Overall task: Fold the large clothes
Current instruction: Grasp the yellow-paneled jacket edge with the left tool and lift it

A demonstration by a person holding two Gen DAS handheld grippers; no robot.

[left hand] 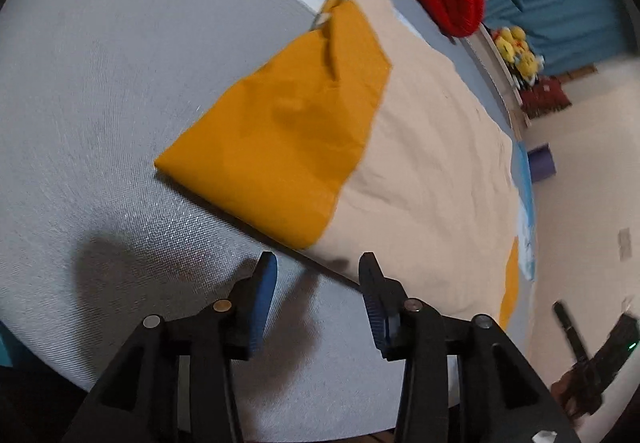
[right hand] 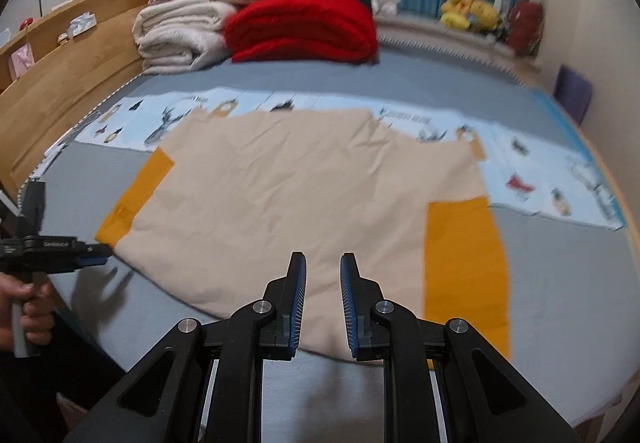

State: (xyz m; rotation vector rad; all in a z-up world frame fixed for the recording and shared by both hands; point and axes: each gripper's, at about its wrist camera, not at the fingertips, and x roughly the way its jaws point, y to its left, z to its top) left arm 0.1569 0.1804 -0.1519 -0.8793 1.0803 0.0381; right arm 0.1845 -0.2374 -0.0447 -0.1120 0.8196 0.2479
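While both grippers hang over the grey bed sheet (right hand: 560,303), the beige garment (right hand: 288,187) lies spread flat across it, mustard sleeves (right hand: 464,267) at either side, one sleeve folded inward over the body in the left wrist view. Left gripper (left hand: 318,263): jaws apart, nothing between them, tips just short of the garment's near edge. Right gripper (right hand: 323,263): jaws narrowly parted, empty, above the hem. Stacked folded clothes (right hand: 296,27) sit beyond, by the wooden headboard (right hand: 72,83).
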